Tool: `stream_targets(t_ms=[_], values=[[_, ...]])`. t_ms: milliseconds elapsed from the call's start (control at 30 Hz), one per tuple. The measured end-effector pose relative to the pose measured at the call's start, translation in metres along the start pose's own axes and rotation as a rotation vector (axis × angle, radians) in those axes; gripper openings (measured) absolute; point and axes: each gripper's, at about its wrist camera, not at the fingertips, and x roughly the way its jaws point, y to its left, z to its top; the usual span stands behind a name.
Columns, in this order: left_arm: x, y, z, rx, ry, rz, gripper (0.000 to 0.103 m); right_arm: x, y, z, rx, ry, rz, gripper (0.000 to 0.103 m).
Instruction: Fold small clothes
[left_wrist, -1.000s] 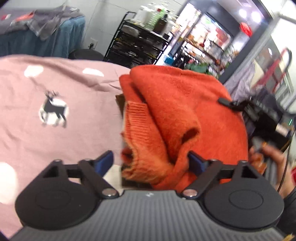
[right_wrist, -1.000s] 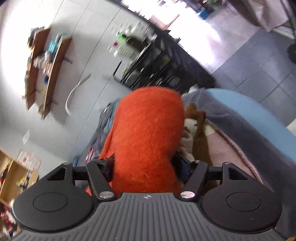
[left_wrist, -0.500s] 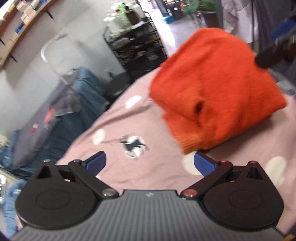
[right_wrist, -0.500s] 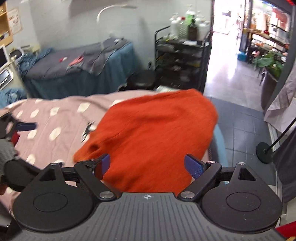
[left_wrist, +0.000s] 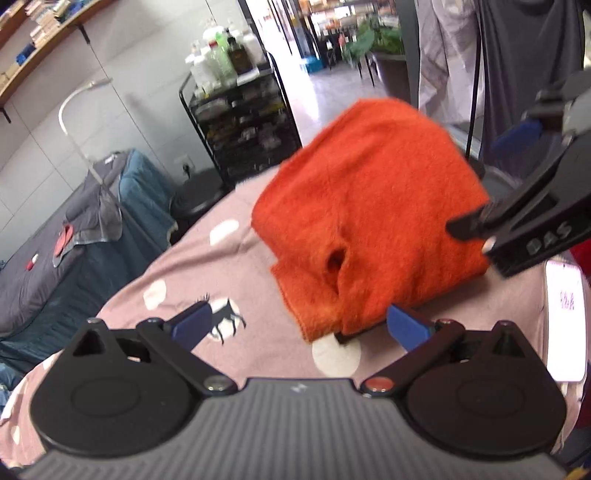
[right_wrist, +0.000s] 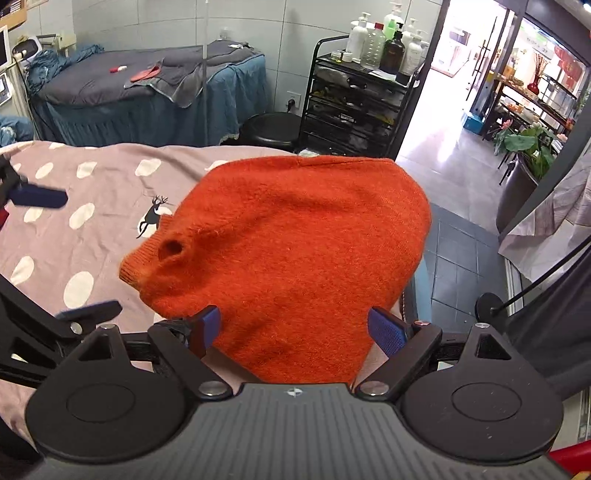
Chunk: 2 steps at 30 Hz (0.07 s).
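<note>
While both tools (left_wrist: 299, 325) (right_wrist: 295, 332) gape, sweater (right_wrist: 295, 240) rests

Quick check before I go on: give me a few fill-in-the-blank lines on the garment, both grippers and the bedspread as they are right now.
1. The knitted garment lying on the bedspread is ____ in colour.
2. The left gripper has its jaws ____, with nothing between them.
3. The animal printed on the bedspread beside the garment is a ____.
4. The right gripper has its jaws open, and the pads are ____ the garment.

Missing words: orange; open; deer; not pressing on
</note>
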Motion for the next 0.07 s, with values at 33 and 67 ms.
stream_targets(t_ms=[33, 67], values=[[-0.0015, 0.0009, 0.0007, -0.01, -0.004, -0.005, 0.103, -0.0008, 0.001, -0.0006, 0.003, -0.001, -0.009, 0.103], [-0.0028, 0.0015, 0.0025, -0.012, -0.004, -0.008, 0.103, -0.0015, 0.001, -0.001, 0.001, -0.003, -0.017, 0.103]])
